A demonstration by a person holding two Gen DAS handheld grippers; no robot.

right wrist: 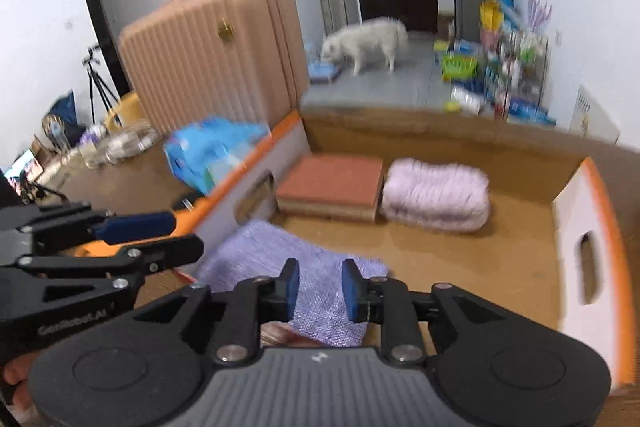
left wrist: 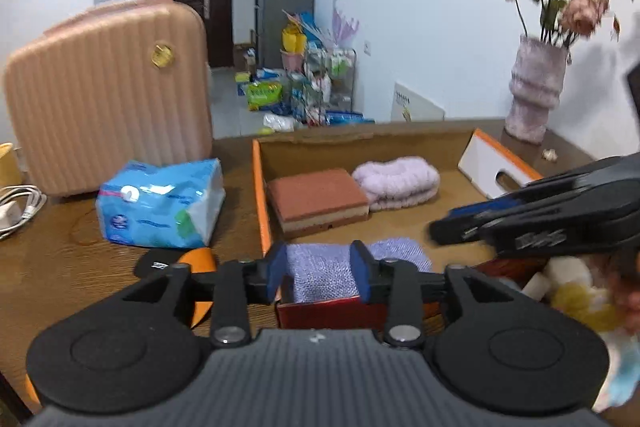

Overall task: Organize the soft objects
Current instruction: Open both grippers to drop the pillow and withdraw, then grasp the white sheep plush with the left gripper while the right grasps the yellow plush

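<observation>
A shallow cardboard box (left wrist: 262,195) (right wrist: 592,211) with orange rims holds a brown sponge block (left wrist: 318,197) (right wrist: 332,183), a fluffy pink roll (left wrist: 396,181) (right wrist: 436,195) and a purple knitted cloth (left wrist: 324,267) (right wrist: 256,259) at its near left corner. My left gripper (left wrist: 320,269) (right wrist: 180,231) is open just above the cloth, pads apart and not pressing it. My right gripper (right wrist: 322,287) (left wrist: 444,227) is also open over the cloth's near edge, with nothing pinched. A dark red edge (left wrist: 328,311) shows beneath the cloth.
A blue tissue pack (left wrist: 160,203) and a pink suitcase (left wrist: 108,95) stand left of the box. A vase of flowers (left wrist: 534,91) is at the back right. Plush items (left wrist: 572,291) lie at the near right. A white dog (right wrist: 364,43) stands on the floor beyond.
</observation>
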